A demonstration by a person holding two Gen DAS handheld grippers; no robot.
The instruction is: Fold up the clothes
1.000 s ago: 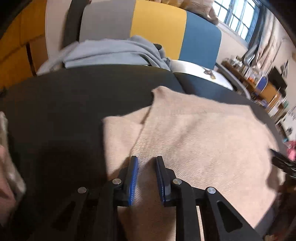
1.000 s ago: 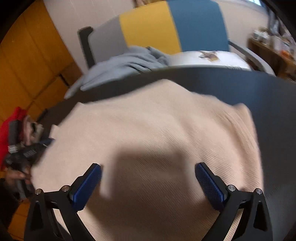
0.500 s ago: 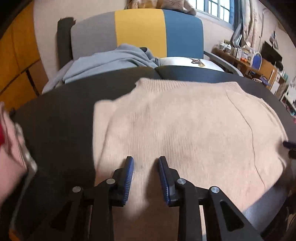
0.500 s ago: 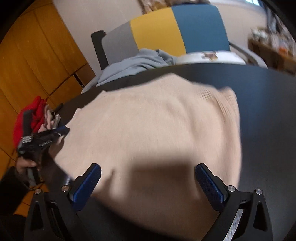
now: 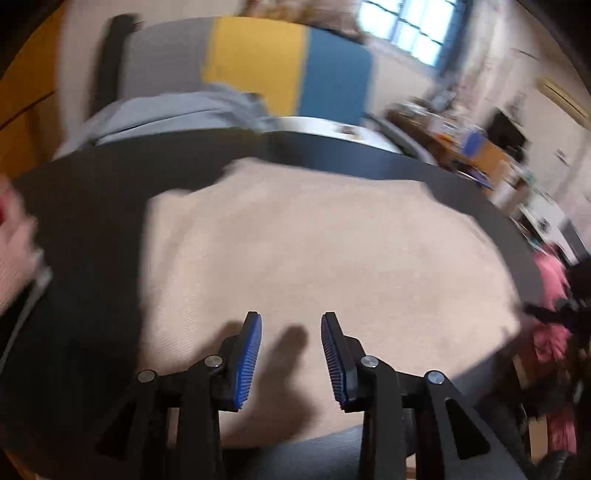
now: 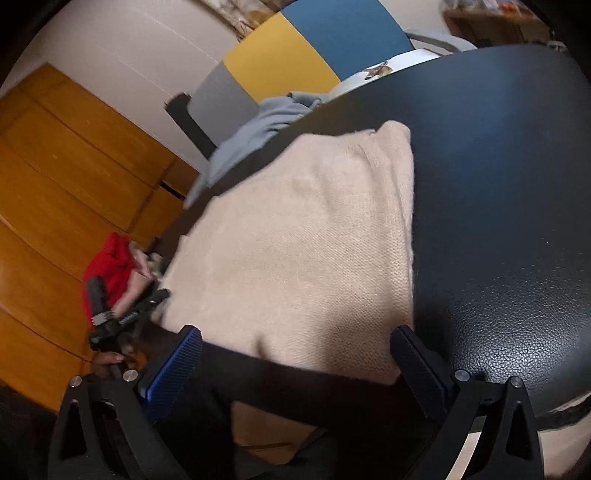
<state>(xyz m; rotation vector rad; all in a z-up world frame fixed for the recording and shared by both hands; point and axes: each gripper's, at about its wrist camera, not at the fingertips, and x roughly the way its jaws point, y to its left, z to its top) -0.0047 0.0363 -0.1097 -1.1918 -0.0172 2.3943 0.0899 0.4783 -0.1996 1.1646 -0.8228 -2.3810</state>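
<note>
A: Status of beige sweater (image 5: 325, 251)?
B: Laid flat on black table (image 6: 517, 206), folded into a rough rectangle. Near edge overhanging the table's near rim in the right wrist view. Folded right edge (image 6: 402, 206) running near to far, with bare table to its right.

A: Left gripper (image 5: 291, 339)?
B: Hovering over the near part of the sweater. Jaws opening, at a moderate gap. Nothing between the 2 blue pads (image 5: 248, 354); only a shadow on the knit below. Not gripping fabric.

A: Right gripper (image 6: 295, 360)?
B: Spread wide, 2 fingers far apart, positioned at the sweater's near edge. Nothing clamped. Whether any pad touches fabric: cannot tell. Visible also at the right edge of the left wrist view, as a dark blurred shape (image 5: 554, 314).

A: Surroundings?
B: Grey garment (image 5: 173, 110) heaped at the far side, behind the table, in front of a chair back (image 5: 266, 66) with grey, yellow and blue panels. Red garment (image 6: 110, 262) low at left in the right wrist view, near wooden panelling (image 6: 55, 184). Window (image 5: 410, 29) far right. Left wrist view blurred overall.
</note>
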